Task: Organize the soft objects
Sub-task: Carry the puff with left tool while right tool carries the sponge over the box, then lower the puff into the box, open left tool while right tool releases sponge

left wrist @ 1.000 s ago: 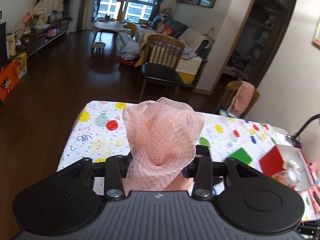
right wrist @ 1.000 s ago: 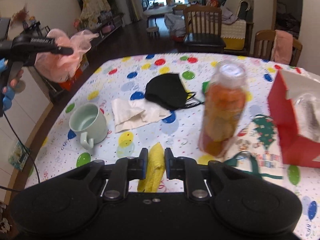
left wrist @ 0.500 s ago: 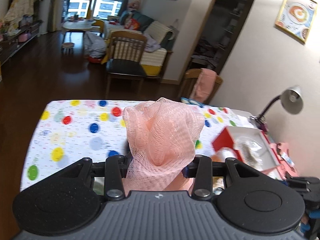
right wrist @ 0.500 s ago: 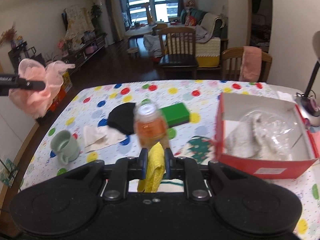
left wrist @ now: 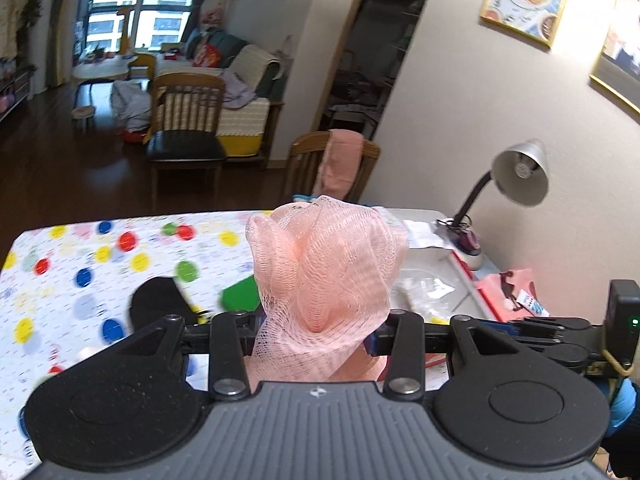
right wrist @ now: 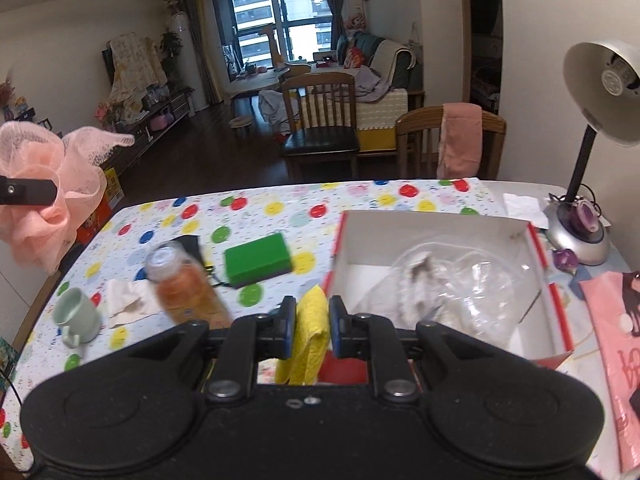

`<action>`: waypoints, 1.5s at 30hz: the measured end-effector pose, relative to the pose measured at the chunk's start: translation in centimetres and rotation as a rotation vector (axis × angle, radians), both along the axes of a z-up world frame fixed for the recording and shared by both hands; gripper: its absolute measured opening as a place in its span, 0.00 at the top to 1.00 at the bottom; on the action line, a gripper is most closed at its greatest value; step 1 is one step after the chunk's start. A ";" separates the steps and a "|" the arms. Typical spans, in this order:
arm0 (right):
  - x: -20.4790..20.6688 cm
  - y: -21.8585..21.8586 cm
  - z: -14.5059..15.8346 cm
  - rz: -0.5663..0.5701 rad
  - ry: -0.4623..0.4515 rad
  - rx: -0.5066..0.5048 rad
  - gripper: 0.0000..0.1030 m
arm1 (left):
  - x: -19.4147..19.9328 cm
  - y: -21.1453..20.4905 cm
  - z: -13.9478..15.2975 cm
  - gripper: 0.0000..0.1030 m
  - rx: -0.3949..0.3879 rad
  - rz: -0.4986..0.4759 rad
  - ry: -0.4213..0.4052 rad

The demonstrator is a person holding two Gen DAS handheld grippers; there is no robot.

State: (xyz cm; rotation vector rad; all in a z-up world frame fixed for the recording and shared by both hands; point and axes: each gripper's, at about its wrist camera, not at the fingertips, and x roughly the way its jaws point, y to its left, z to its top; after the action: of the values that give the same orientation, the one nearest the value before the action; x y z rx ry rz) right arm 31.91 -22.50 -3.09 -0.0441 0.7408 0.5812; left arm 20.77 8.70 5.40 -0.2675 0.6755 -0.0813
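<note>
My left gripper [left wrist: 316, 330] is shut on a pink mesh bath pouf [left wrist: 326, 272] and holds it in the air above the table; the pouf also shows at the left of the right wrist view [right wrist: 44, 184]. My right gripper [right wrist: 312, 326] is shut on a yellow cloth [right wrist: 308, 340], held just left of the near corner of a red box with a white inside [right wrist: 440, 232]. The box holds crumpled clear plastic [right wrist: 452, 284]. A green sponge [right wrist: 256, 260], a black face mask [left wrist: 160, 304] and a white cloth [right wrist: 128, 298] lie on the dotted tablecloth.
An orange juice bottle [right wrist: 184, 292] and a pale green mug [right wrist: 76, 316] stand left of my right gripper. A desk lamp [right wrist: 584, 184] stands at the table's right end beside a pink bag [right wrist: 616, 340]. Wooden chairs [right wrist: 448, 140] stand behind the table.
Both grippers have swung to the right, toward the red box. The box now lies right in front of my right gripper. Both grips are unchanged.
</note>
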 end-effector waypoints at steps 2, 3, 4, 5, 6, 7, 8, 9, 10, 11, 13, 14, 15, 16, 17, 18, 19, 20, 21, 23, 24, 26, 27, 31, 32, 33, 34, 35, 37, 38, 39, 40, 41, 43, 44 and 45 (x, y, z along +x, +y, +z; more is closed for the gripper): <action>1.1 -1.2 -0.4 -0.005 -0.004 -0.003 0.85 | 1.3 -2.3 0.1 0.61 0.013 -0.017 -0.001; 1.6 -1.9 -0.6 -0.008 -0.004 -0.002 0.85 | 2.0 -3.5 0.1 0.61 0.018 -0.028 -0.002; 2.1 -2.4 -0.8 -0.011 -0.003 -0.002 0.85 | 2.4 -4.7 0.0 0.61 0.023 -0.036 -0.003; 2.7 -2.9 -1.0 -0.015 -0.004 -0.004 0.85 | 3.1 -5.8 0.0 0.61 0.026 -0.044 -0.001; 3.2 -3.5 -1.2 -0.019 -0.004 -0.006 0.85 | 3.6 -6.9 -0.1 0.61 0.026 -0.056 0.002; 3.8 -4.1 -1.4 -0.023 -0.002 -0.007 0.85 | 4.3 -8.0 -0.2 0.61 0.028 -0.064 0.006; 4.4 -4.6 -1.7 -0.027 0.001 -0.009 0.85 | 4.9 -9.1 -0.4 0.61 0.031 -0.071 0.011; 5.0 -5.1 -2.0 -0.032 0.002 -0.013 0.85 | 5.5 -10.1 -0.6 0.61 0.032 -0.077 0.018; 5.5 -5.7 -2.3 -0.036 0.003 -0.019 0.85 | 6.2 -11.0 -0.9 0.61 0.032 -0.084 0.026; 6.0 -6.2 -2.6 -0.041 0.005 -0.025 0.85 | 6.8 -11.9 -1.2 0.61 0.030 -0.088 0.034; 7.1 -7.0 -3.1 -0.049 0.011 -0.031 0.85 | 7.9 -13.6 -1.8 0.61 0.030 -0.101 0.053; 7.6 -7.4 -3.3 -0.054 0.012 -0.034 0.85 | 8.5 -14.6 -2.2 0.61 0.039 -0.110 0.057; 8.1 -7.6 -3.5 -0.058 0.012 -0.037 0.85 | 9.0 -15.4 -2.7 0.61 0.048 -0.115 0.061; 8.6 -7.9 -3.7 -0.060 0.013 -0.039 0.85 | 9.6 -16.2 -3.0 0.61 0.055 -0.117 0.070; 9.1 -8.2 -3.8 -0.064 0.012 -0.041 0.85 | 10.3 -16.8 -3.5 0.61 0.058 -0.119 0.084; 9.5 -8.4 -3.9 -0.067 0.008 -0.044 0.85 | 10.9 -17.5 -4.0 0.61 0.060 -0.121 0.098; 9.9 -8.6 -4.1 -0.069 0.007 -0.047 0.85 | 11.5 -18.1 -4.6 0.61 0.065 -0.124 0.111; 10.4 -8.7 -4.3 -0.072 0.007 -0.048 0.85 | 12.1 -18.7 -5.1 0.61 0.070 -0.127 0.125; 10.9 -8.8 -4.5 -0.075 0.008 -0.049 0.85 | 12.6 -19.3 -5.7 0.61 0.076 -0.132 0.139; 11.9 -9.1 -4.9 -0.083 0.008 -0.052 0.85 | 13.7 -20.5 -6.8 0.61 0.098 -0.140 0.158; 12.4 -9.2 -5.1 -0.087 0.009 -0.053 0.85 | 14.2 -21.0 -7.3 0.61 0.113 -0.142 0.163; 13.5 -9.3 -5.8 -0.100 0.020 -0.051 0.85 | 15.3 -21.6 -8.2 0.61 0.115 -0.141 0.180; 14.1 -9.4 -6.1 -0.106 0.026 -0.049 0.85 | 15.9 -21.8 -8.6 0.61 0.111 -0.138 0.188; 16.0 -9.3 -7.4 -0.120 0.041 -0.058 0.85 | 17.9 -22.4 -10.1 0.61 0.136 -0.124 0.199; 16.4 -9.3 -7.6 -0.123 0.044 -0.061 0.85 | 18.5 -22.5 -10.5 0.61 0.135 -0.119 0.208; 16.9 -9.3 -7.9 -0.125 0.047 -0.063 0.85 | 19.0 -22.6 -10.9 0.61 0.134 -0.118 0.217; 17.2 -9.3 -8.1 -0.128 0.049 -0.065 0.85 | 19.5 -22.7 -11.2 0.61 0.139 -0.118 0.223; 17.6 -9.3 -8.4 -0.131 0.053 -0.065 0.85 | 19.9 -22.8 -11.5 0.61 0.147 -0.117 0.228; 18.5 -9.4 -8.9 -0.135 0.060 -0.065 0.85 | 20.7 -22.9 -12.2 0.61 0.150 -0.114 0.246; 18.8 -9.4 -9.2 -0.137 0.063 -0.067 0.85 | 21.1 -22.9 -12.5 0.61 0.148 -0.114 0.254; 19.2 -9.4 -9.5 -0.139 0.067 -0.068 0.85 | 21.4 -22.9 -12.8 0.61 0.150 -0.112 0.263; 19.5 -9.4 -9.8 -0.140 0.071 -0.069 0.85 | 21.9 -22.9 -13.2 0.61 0.153 -0.111 0.269; 19.8 -9.4 -10.1 -0.142 0.076 -0.072 0.85 | 22.2 -22.9 -13.5 0.61 0.156 -0.111 0.275; 20.3 -9.3 -10.8 -0.146 0.089 -0.080 0.85 | 22.7 -22.9 -14.2 0.61 0.163 -0.107 0.289; 20.5 -9.3 -11.2 -0.146 0.098 -0.081 0.85 | 23.0 -22.9 -14.5 0.61 0.161 -0.107 0.298; 20.6 -9.3 -11.5 -0.145 0.106 -0.085 0.85 | 23.3 -22.9 -14.9 0.61 0.155 -0.109 0.311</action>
State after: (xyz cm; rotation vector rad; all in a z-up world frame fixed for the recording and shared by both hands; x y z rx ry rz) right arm 52.52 -31.75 -14.56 -0.0377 0.8635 0.4157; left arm 44.03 -14.15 -9.52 -0.0932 1.0003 -0.0920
